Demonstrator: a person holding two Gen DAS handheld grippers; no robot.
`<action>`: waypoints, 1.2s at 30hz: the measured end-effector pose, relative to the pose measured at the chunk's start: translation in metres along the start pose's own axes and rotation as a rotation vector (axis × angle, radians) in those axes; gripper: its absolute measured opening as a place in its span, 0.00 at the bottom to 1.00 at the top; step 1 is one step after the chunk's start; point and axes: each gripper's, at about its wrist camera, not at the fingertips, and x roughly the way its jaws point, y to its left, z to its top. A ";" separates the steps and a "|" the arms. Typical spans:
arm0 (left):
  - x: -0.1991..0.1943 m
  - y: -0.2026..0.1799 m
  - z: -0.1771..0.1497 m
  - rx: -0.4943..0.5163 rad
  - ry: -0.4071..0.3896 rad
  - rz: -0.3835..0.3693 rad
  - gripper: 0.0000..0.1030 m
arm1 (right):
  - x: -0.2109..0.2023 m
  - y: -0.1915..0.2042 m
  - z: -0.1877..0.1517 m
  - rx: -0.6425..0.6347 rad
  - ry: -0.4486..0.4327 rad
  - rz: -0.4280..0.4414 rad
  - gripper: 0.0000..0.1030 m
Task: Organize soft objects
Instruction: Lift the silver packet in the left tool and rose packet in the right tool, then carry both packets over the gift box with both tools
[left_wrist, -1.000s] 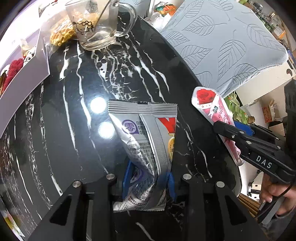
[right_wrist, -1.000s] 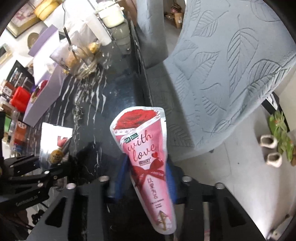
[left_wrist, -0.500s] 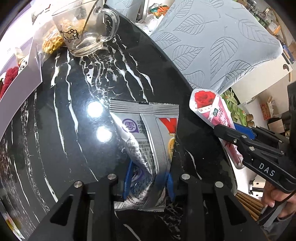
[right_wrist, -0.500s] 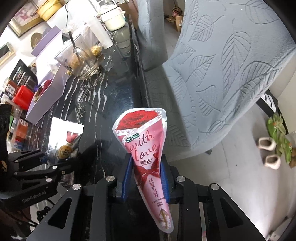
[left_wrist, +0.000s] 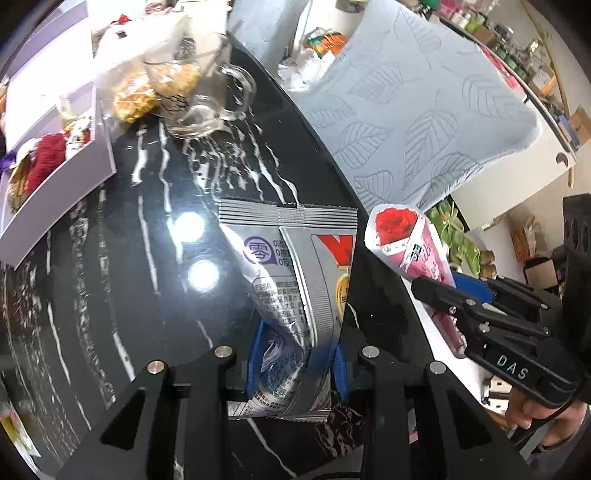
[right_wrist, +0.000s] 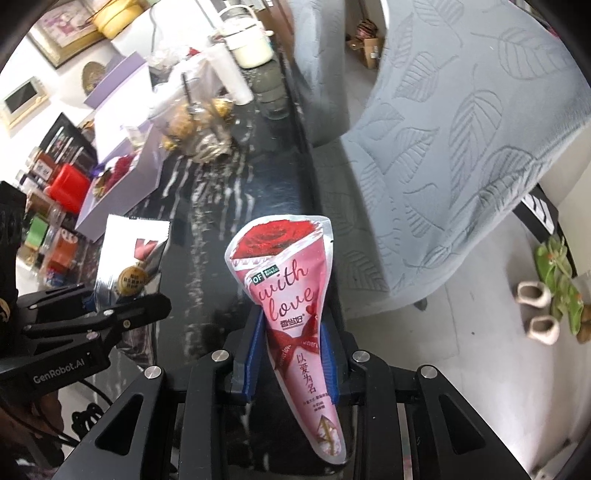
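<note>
My left gripper (left_wrist: 295, 354) is shut on a silver snack packet (left_wrist: 295, 266) and holds it above the black marble table (left_wrist: 110, 258). The packet also shows in the right wrist view (right_wrist: 129, 258), with the left gripper (right_wrist: 110, 306) around it. My right gripper (right_wrist: 291, 347) is shut on a pink cone-shaped rose packet (right_wrist: 291, 291), held over the table's right edge. The rose packet (left_wrist: 406, 243) and the right gripper (left_wrist: 439, 288) show at the right of the left wrist view.
A glass mug (left_wrist: 199, 99) with snacks and a lilac box (left_wrist: 66, 173) holding a red item stand at the far side of the table. A grey leaf-patterned cushioned chair (right_wrist: 461, 129) stands to the right. Slippers (right_wrist: 554, 273) lie on the floor.
Both grippers have moved forward toward the far side of the table, each still holding its packet. The mug and lilac box now appear closer.
</note>
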 end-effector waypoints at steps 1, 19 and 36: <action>-0.006 0.003 -0.003 -0.008 -0.006 0.000 0.30 | -0.002 0.004 0.001 -0.008 0.001 0.005 0.27; -0.070 0.043 -0.038 -0.215 -0.117 0.062 0.30 | -0.016 0.077 0.009 -0.252 0.025 0.126 0.27; -0.121 0.092 -0.094 -0.397 -0.218 0.168 0.30 | -0.014 0.162 -0.019 -0.460 0.083 0.268 0.27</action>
